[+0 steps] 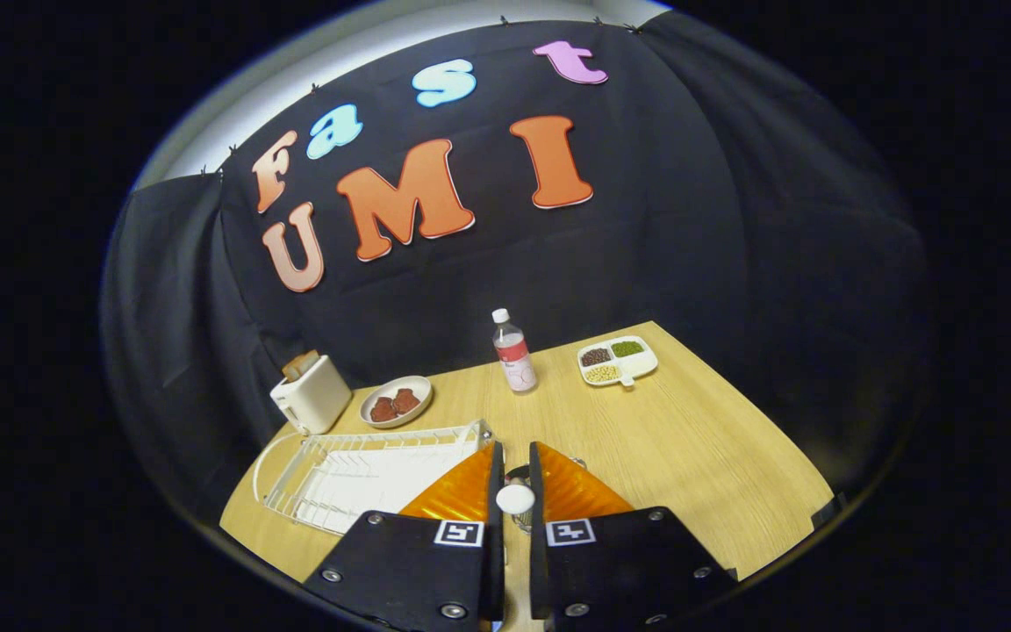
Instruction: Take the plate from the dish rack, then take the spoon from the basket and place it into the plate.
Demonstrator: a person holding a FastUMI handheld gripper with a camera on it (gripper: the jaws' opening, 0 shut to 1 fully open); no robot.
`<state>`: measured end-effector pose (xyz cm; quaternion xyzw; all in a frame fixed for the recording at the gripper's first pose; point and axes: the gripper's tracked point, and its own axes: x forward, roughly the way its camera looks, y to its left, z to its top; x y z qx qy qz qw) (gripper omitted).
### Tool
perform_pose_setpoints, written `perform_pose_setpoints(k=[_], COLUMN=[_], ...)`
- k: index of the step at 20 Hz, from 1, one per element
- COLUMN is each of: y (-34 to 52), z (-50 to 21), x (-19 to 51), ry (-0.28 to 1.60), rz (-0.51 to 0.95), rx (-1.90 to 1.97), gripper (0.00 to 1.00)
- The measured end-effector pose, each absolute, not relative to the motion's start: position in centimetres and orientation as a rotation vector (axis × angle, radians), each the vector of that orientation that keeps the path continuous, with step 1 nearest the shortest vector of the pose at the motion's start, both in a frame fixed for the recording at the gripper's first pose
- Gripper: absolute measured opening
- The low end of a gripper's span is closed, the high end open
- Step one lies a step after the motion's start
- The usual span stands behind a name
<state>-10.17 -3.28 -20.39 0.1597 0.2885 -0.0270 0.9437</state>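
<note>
White, smooth, rounded end of what looks like the spoon point(515, 499), pinched between the almost closed fingers of the hand-held gripper point(515, 449), low over the pale wood-grain surface point(690, 456). Narrow hold on a glossy, curved piece: likely to slip or swivel if lifted fast, and could snag on the small metal part just beyond it, perhaps the basket point(519, 475). Just beside the left finger, white wire dish rack point(356, 474), thin ribs over a flat tray, easy to clip on a sideways swing. Farther off: boxy cream toaster point(312, 397), shallow oval dish point(396, 401) of brown pieces, clear plastic bottle point(514, 355), divided white tray point(618, 360) of beans.
</note>
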Motion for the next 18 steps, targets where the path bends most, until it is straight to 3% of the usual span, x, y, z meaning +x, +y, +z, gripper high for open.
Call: perform_pose_setpoints(k=[6, 11, 15, 18], y=[1.4, 6.7, 10.0, 11.0], z=[-18.3, -17.7, -20.6, -24.4], x=[-13.3, -16.6, -19.3, -20.7], ry=[0.608, 0.657, 0.741, 0.803], rz=[0.082, 0.284, 0.434, 0.465], rx=[0.373, 0.386, 0.354, 0.319], gripper=[0.11, 0.11, 0.12, 0.11])
